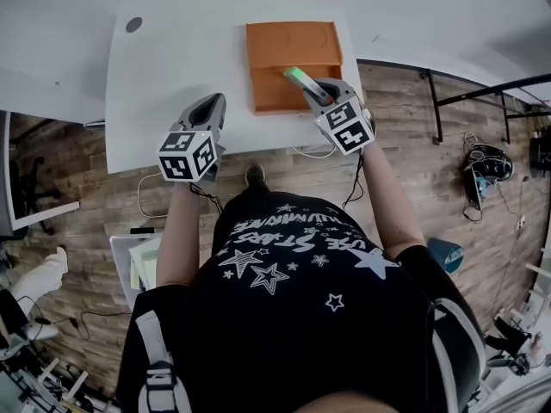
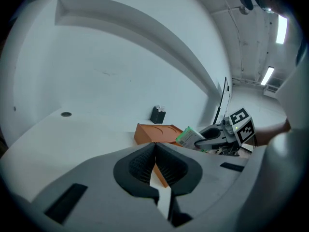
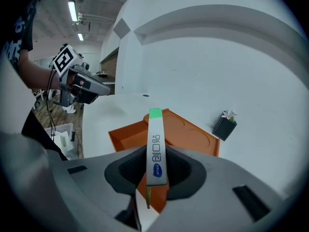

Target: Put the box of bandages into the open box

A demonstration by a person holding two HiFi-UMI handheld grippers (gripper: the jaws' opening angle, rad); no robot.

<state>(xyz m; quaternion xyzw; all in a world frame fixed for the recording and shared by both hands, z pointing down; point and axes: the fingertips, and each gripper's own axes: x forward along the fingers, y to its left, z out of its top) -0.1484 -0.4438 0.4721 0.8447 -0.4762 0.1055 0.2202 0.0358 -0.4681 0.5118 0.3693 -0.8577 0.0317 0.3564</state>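
White table [image 1: 172,50] bears open box [image 1: 288,43], partly hidden by right gripper [image 1: 312,86].

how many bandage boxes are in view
1. The box of bandages is clamped on edge in the right gripper, by the orange open box. Another could lie hidden inside that box.

Box of bandages [image 3: 155,149]: slim white carton, green far end, blue logo on narrow edge. Clamped edge-up between jaws of right tool [image 1: 314,89], green end pointing away and tilted down. In head view it overlaps right part of tray.

Open box [image 1: 293,46]: orange, flat on white counter [image 1: 172,67]. Lid folded back on far side, two round embossings on it. Shallow tray on near side.
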